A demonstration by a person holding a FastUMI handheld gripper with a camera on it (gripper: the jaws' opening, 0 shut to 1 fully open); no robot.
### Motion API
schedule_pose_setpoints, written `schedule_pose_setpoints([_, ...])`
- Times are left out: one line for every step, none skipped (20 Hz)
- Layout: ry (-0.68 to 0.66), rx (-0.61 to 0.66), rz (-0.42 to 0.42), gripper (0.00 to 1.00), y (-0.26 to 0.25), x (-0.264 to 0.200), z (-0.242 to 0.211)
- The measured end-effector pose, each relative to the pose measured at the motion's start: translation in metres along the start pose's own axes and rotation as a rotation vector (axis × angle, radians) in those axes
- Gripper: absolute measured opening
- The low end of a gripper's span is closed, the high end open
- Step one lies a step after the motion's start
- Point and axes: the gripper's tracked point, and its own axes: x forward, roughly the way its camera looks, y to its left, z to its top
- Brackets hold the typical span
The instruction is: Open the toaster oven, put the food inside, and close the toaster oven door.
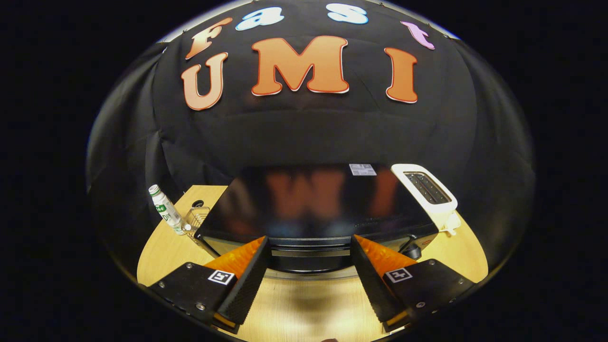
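Toaster oven (313, 209) is sitting on the wooden table (304, 304) just ahead of our gripper (311, 247), whose fingers are standing wide apart and holding nothing. We are judging the door shut, so we are aiming both fingertips squarely at its handle (311, 243), approaching level.

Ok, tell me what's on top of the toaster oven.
The toaster oven's glossy top carries a small label near its back edge, plus reflections. Its inside is hidden. The open claw is at its door.

You were in a staged booth: black cloth wall (313, 137), wooden table (304, 304), toaster oven (313, 209), toaster (430, 192).
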Motion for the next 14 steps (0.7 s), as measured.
schedule_pose_setpoints([0.005, -0.007, 0.001, 0.99, 0.0, 0.0, -0.002])
schedule_pose_setpoints([0.005, -0.007, 0.001, 0.99, 0.0, -0.001, -0.001])
schedule_pose_setpoints([0.008, -0.009, 0.002, 0.99, 0.0, -0.001, -0.001])
schedule_pose_setpoints([0.01, -0.011, 0.002, 0.99, 0.001, -0.001, -0.002])
schedule_pose_setpoints([0.015, -0.013, 0.002, 0.99, 0.001, -0.004, -0.004])
schedule_pose_setpoints([0.021, -0.013, 0.003, 0.99, 0.001, -0.005, -0.004])
schedule_pose_setpoints([0.029, -0.013, 0.005, 0.99, 0.001, -0.008, -0.006])
schedule_pose_setpoints([0.036, -0.012, 0.007, 0.99, 0.001, -0.012, -0.01])
schedule_pose_setpoints([0.044, -0.011, 0.008, 0.99, 0.0, -0.016, -0.013])
schedule_pose_setpoints([0.048, -0.013, 0.006, 0.99, -0.001, -0.023, -0.019])
schedule_pose_setpoints([0.052, -0.014, 0.005, 0.99, -0.002, -0.028, -0.024])
schedule_pose_setpoints([0.056, -0.015, 0.004, 0.99, -0.003, -0.034, -0.029])
schedule_pose_setpoints([0.062, -0.016, 0.003, 0.99, -0.002, -0.039, -0.035])
schedule_pose_setpoints([0.068, -0.013, 0.002, 0.99, -0.002, -0.045, -0.042])
